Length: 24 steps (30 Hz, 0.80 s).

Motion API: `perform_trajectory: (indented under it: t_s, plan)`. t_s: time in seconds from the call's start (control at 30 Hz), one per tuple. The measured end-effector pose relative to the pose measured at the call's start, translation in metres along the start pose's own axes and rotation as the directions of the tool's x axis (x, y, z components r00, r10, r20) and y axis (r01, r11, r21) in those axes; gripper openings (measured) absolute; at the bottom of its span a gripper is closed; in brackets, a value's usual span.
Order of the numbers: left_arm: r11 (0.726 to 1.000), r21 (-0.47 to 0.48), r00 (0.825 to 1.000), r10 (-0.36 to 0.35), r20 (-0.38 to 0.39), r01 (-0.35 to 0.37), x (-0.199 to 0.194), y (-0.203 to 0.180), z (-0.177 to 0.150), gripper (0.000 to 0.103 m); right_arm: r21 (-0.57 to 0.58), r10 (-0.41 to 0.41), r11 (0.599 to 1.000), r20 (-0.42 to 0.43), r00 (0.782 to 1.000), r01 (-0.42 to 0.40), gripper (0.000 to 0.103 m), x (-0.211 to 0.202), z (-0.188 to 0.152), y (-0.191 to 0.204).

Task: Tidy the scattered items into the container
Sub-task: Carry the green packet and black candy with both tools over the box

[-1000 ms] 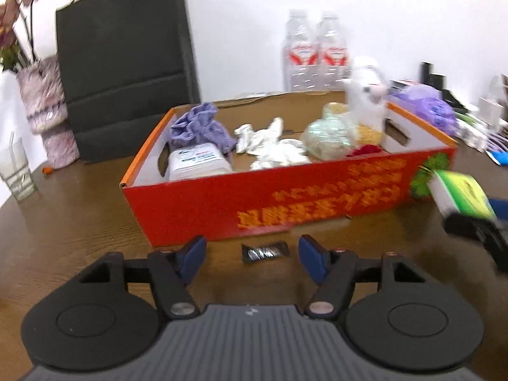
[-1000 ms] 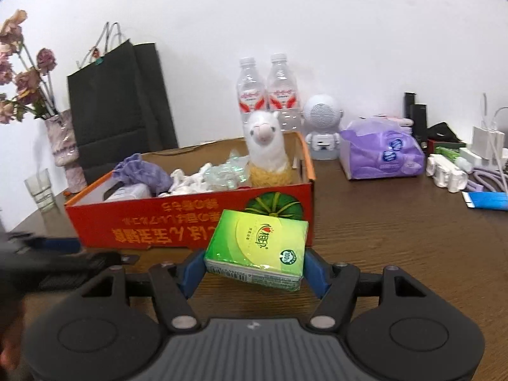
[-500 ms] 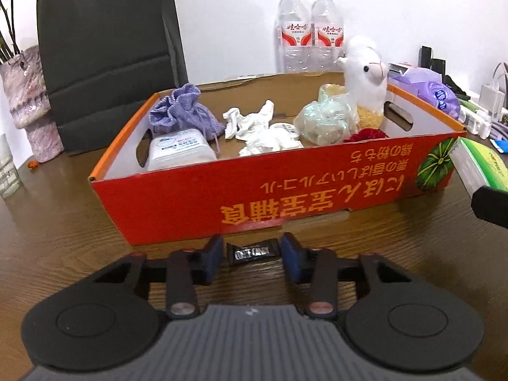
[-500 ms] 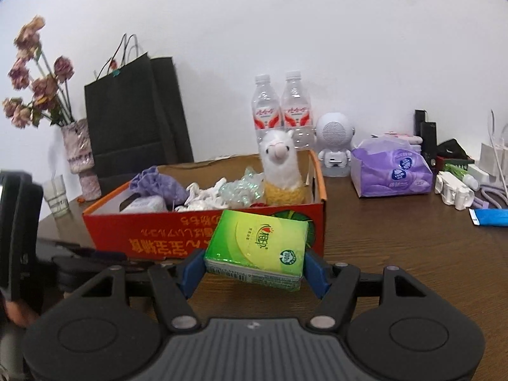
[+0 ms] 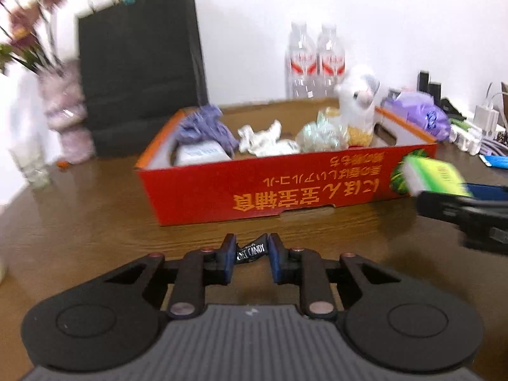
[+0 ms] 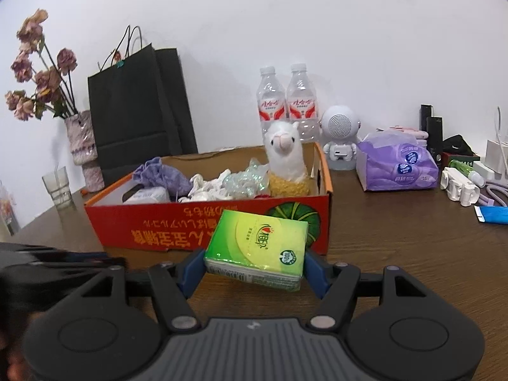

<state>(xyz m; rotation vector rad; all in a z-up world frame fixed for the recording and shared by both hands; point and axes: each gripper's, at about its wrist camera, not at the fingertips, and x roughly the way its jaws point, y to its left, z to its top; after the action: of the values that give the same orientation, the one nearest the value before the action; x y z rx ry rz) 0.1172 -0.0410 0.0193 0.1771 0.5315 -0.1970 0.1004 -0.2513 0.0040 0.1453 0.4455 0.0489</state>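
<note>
Left wrist: "CANDY" on black wrapper (image 5: pixel 251 250)

Home: cluttered wooden table (image 6: pixel 397 238), dried flowers (image 6: pixel 38 73)

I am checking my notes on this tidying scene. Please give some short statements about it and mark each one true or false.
1. The right hand-held gripper holds a green tissue pack. True.
2. The white alpaca toy lies on the table outside the red box. False: it stands inside the box.
3. A small black candy wrapper sits between the blue pads of the left hand-held gripper, whose jaws are closing. True.
4. The red box is empty. False: it holds a purple pouch, crumpled white items and more.
5. Two water bottles stand behind the box. True.
</note>
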Motion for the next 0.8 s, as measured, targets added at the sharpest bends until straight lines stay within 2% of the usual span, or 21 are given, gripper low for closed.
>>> perform_trajectory:
  t_s: [0.17, 0.27, 0.4, 0.5, 0.57, 0.67, 0.8]
  plan:
    - [0.999, -0.049, 0.998, 0.013, 0.064, -0.01, -0.067, 0.002, -0.021, 0.022, -0.027, 0.012, 1.0, -0.007, 1.0, -0.012, 0.065, -0.001, -0.004, 0.009]
    - [0.998, -0.059, 0.987, 0.047, 0.157, -0.038, -0.11, 0.004, -0.035, 0.023, -0.014, 0.026, 1.0, 0.004, 1.0, -0.025, 0.065, -0.016, -0.007, 0.016]
    - [0.994, -0.097, 0.971, 0.075, 0.228, -0.054, -0.152, 0.013, -0.059, 0.023, 0.015, 0.068, 0.998, 0.042, 0.997, -0.068, 0.065, -0.073, -0.025, 0.033]
    - [0.991, -0.113, 0.973, 0.089, 0.214, -0.066, -0.17, 0.015, -0.074, 0.023, -0.008, 0.105, 0.994, 0.045, 0.993, -0.105, 0.065, -0.119, -0.047, 0.051]
    - [0.99, -0.131, 0.972, 0.071, 0.223, -0.042, -0.184, 0.015, -0.079, 0.023, -0.032, 0.123, 0.992, 0.052, 0.991, -0.121, 0.065, -0.145, -0.059, 0.06]
    - [0.992, -0.127, 0.952, 0.04, 0.305, -0.001, -0.212, 0.01, -0.085, 0.023, -0.067, 0.104, 0.993, 0.115, 0.988, -0.096, 0.065, -0.182, -0.07, 0.068]
    - [0.994, -0.104, 0.91, 0.014, 0.414, 0.032, -0.242, -0.001, -0.083, 0.023, -0.13, 0.097, 0.989, 0.248, 0.964, -0.067, 0.065, -0.225, -0.078, 0.069]
